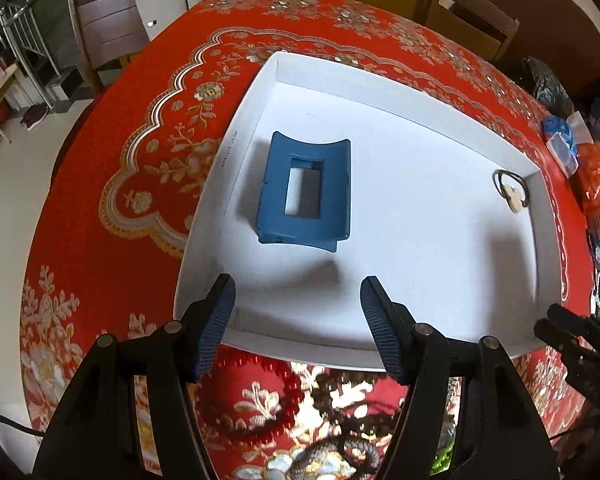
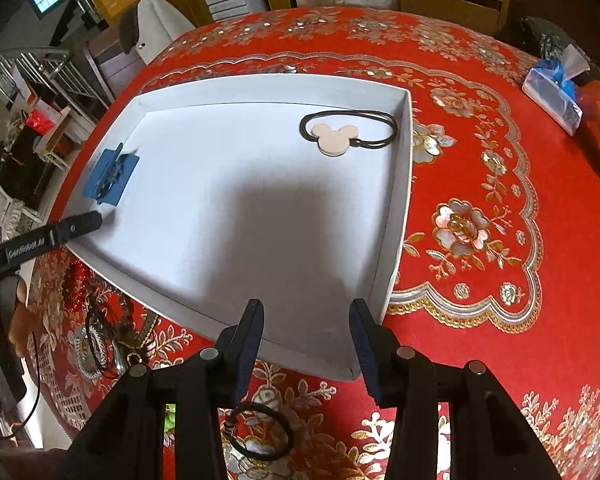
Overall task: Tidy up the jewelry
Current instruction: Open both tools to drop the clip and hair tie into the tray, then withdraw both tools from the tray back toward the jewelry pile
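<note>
A white tray (image 1: 204, 216) sits on a tabletop (image 1: 100, 168) covered in a red floral cloth. Inside the tray, toward its left side, lies a blue hair clip (image 1: 305, 190); near the far right corner lies a hair tie (image 2: 350, 130) with a pale mouse-head charm, well apart from the clip.

The left claw (image 1: 298, 304) hangs over the tray's near edge with its jaws wide apart and nothing between them; the clip lies just ahead of it. The right claw (image 2: 306, 322) is also spread open and empty, poised over the tray's near right corner.

On the cloth outside the tray, near its front edge, lie more pieces: a black hair tie (image 2: 260, 432) below the right claw, a red beaded bracelet (image 1: 260, 384), and a tangle of chains and cords (image 2: 104, 344). A tissue pack (image 2: 554, 92) rests at the far right of the tabletop.
</note>
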Demonstrator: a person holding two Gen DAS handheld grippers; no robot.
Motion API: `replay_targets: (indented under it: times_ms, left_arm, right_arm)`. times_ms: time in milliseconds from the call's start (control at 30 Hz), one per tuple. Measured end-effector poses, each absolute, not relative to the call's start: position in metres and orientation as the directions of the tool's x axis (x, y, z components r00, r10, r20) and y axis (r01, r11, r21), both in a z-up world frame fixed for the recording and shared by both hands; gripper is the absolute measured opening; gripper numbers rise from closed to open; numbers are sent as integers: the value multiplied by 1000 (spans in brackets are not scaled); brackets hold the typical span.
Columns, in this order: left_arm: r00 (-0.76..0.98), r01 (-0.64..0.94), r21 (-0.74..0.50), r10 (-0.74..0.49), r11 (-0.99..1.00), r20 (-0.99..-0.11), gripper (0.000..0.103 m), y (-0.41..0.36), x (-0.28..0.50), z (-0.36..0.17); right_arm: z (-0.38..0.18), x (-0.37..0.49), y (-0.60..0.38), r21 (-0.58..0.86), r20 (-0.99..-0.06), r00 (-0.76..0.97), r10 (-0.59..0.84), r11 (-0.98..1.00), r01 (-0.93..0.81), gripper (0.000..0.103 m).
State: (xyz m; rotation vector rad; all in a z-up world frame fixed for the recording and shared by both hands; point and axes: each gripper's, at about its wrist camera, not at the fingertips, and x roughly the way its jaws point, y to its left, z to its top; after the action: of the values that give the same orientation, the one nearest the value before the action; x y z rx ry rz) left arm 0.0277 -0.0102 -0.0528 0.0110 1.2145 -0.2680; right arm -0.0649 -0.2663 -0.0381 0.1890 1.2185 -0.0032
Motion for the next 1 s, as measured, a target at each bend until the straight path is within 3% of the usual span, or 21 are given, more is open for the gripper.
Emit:
replay_targets:
  times_ms: [367,567,1000]
  left_arm:
    - [378,188,-187,-247,964,-892,65,13,16,-15]
    - [421,173,-196,-253,965,-871,65,43,-3,10]
    - [417,161,-159,-213,974,-883,65,78,-59,-2]
  right_arm:
    - [-3,-86,-252,177,-882,459,101,976,125,43]
    - [21,-107,-220,226,-835,527,158,972,68,49]
    - [9,-145,-151,256,-831,507,228,966,-15,49]
